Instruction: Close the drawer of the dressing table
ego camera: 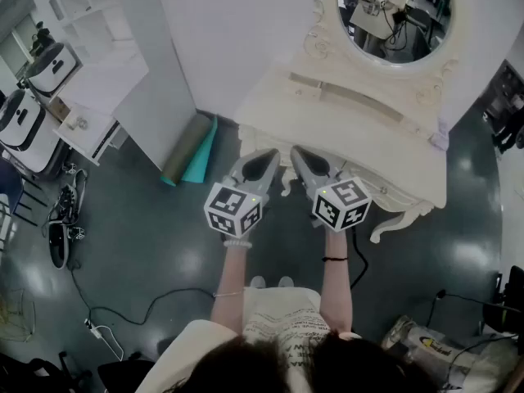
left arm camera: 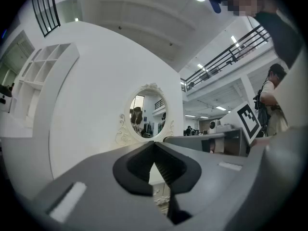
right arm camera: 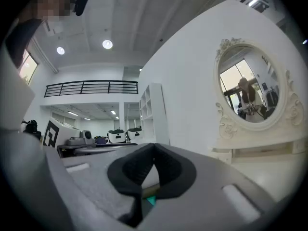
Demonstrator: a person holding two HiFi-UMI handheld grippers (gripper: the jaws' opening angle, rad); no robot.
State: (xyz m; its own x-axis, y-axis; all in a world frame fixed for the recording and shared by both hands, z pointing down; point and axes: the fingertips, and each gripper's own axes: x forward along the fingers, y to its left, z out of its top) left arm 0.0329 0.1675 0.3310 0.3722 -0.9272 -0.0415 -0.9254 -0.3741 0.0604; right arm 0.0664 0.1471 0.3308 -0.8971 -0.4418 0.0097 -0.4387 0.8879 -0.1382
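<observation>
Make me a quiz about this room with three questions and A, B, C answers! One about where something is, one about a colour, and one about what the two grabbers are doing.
1. Where is the rolled mat?
A. On the table top
B. On the floor, left of the dressing table in the head view
C. Held in a gripper

2. What colour is the dressing table?
A. Red
B. Black
C. Cream white

3. How do the jaws of the left gripper and the right gripper stand?
A. Shut, with nothing held
B. Wide open
C. Clamped on a cup

Answers:
1 B: the head view shows the roll on the dark floor beside the table.
2 C: its top and carved legs are pale cream.
3 A: in each gripper view the dark pads meet at the tips with nothing between them.
</observation>
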